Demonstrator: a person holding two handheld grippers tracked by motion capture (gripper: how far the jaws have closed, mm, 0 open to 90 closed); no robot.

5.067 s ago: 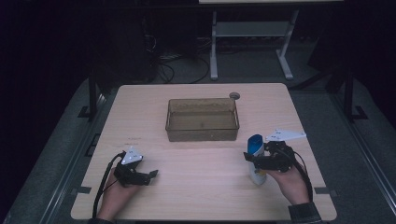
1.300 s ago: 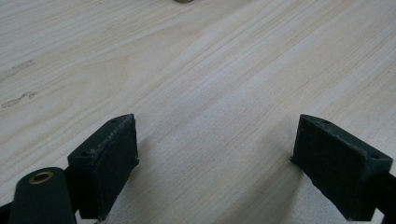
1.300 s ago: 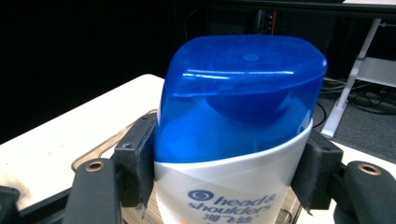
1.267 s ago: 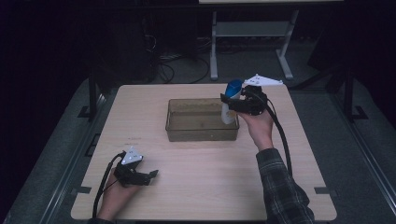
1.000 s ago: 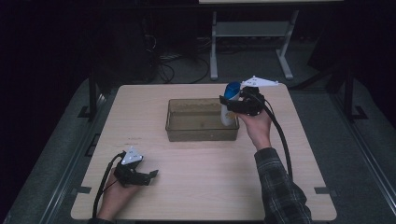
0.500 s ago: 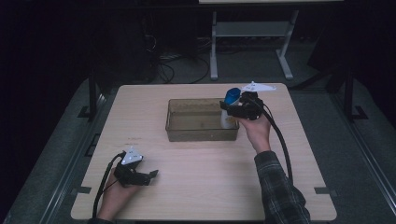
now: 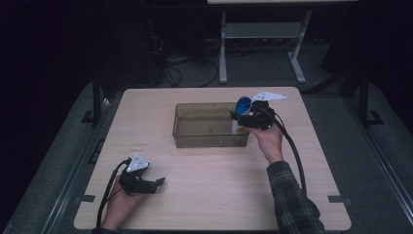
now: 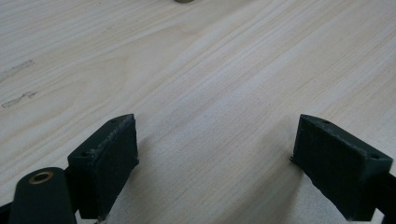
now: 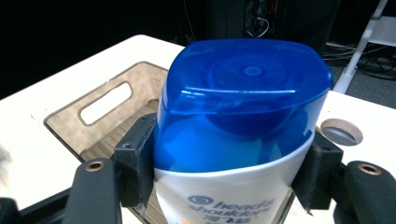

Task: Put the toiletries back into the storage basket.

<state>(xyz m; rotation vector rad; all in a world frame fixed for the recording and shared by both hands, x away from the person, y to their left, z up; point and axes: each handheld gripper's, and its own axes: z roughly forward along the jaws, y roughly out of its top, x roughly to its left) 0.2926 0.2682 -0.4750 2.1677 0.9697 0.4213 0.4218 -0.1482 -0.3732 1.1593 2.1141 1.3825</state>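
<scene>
The right claw (image 7: 239, 117), its 2 pads clamped on the white plastic shampoo bottle with a blue cap (image 9: 243, 116), holds it over the near-right corner of the translucent brown plastic bin (image 7: 195, 139), whose rim just below could snag the bottle's base and tip it out, though open bin floor lies leftward, while the left claw (image 8: 219, 158) gapes wide and empty on the pale wooden bench (image 7: 204, 195).

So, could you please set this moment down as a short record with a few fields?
held item: white shampoo bottle with a blue cap
right gripper: jaws clamped on both sides of the bottle, at the right end of the bin
bin: clear brownish plastic, handle slot in its end wall, mid-table
left gripper: jaws wide apart, nothing between them, resting low over bare wood
table: light wood, with a round hole near the bin
</scene>
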